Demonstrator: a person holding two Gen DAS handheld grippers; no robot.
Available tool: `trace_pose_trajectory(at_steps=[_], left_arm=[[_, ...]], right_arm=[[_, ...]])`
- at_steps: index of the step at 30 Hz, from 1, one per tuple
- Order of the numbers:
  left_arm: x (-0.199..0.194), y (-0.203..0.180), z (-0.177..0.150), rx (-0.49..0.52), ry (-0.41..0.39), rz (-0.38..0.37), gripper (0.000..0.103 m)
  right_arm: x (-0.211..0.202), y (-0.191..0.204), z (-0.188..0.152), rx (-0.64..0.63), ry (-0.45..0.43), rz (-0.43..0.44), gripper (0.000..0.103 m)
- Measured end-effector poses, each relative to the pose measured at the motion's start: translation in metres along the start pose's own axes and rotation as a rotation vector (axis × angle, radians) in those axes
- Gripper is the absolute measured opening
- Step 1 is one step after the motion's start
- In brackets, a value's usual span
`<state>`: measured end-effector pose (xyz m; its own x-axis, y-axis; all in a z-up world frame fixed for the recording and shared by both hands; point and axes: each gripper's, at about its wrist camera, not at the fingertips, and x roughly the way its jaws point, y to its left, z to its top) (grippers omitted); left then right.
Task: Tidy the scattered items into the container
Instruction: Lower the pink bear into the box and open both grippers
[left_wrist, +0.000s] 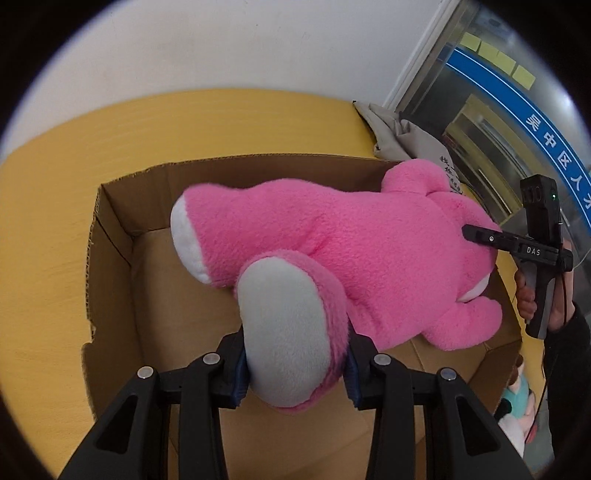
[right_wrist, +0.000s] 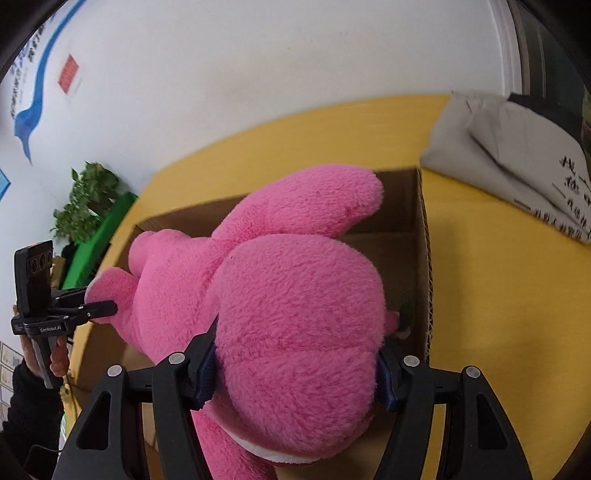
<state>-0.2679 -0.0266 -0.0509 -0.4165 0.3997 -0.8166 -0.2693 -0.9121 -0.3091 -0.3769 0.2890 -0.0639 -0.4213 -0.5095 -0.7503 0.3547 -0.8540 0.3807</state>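
A big pink plush bear (left_wrist: 351, 251) hangs over an open cardboard box (left_wrist: 110, 258) on a yellow table. My left gripper (left_wrist: 293, 373) is shut on the bear's foot with the white sole. My right gripper (right_wrist: 295, 369) is shut on the bear's head (right_wrist: 295, 332). In the left wrist view the right gripper (left_wrist: 480, 236) presses into the bear's far end. In the right wrist view the left gripper (right_wrist: 99, 308) holds the foot at the left, and the box (right_wrist: 421, 258) lies under the bear.
A grey cloth bag (left_wrist: 402, 136) with printed writing lies on the yellow table (left_wrist: 221, 122) behind the box; it also shows in the right wrist view (right_wrist: 517, 166). Another plush toy (left_wrist: 517, 402) lies beside the box. A plant (right_wrist: 88, 199) stands by the wall.
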Motion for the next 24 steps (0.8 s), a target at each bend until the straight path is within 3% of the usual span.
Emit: trace_pose_trajectory(at_steps=[3,10,13,16,18,19,24], left_arm=[[0.002,0.011,0.000,-0.039,0.004,-0.006,0.040],[-0.005,0.015,-0.014,-0.044,0.005,0.074,0.054],[-0.038,0.009,-0.026,-0.029,-0.058,0.113,0.054],[-0.094,-0.003,-0.050,-0.002,-0.144,0.097,0.060],[-0.125,-0.011,-0.070,0.017,-0.187,0.110,0.078],[-0.139,-0.015,-0.081,0.026,-0.206,0.114,0.080],[-0.178,-0.030,-0.142,0.057,-0.225,0.118,0.080]], right_arm=[[-0.001,-0.004,0.006,0.009,-0.024,-0.001,0.073],[-0.010,0.010,0.002,0.010,-0.013,-0.096,0.097],[-0.047,0.020,-0.005,-0.041,-0.068,-0.134,0.100],[-0.102,0.048,-0.026,-0.096,-0.148,-0.150,0.103],[-0.139,0.073,-0.046,-0.137,-0.199,-0.124,0.103],[-0.153,0.086,-0.057,-0.163,-0.218,-0.108,0.103],[-0.188,0.156,-0.116,-0.349,-0.252,-0.140,0.103]])
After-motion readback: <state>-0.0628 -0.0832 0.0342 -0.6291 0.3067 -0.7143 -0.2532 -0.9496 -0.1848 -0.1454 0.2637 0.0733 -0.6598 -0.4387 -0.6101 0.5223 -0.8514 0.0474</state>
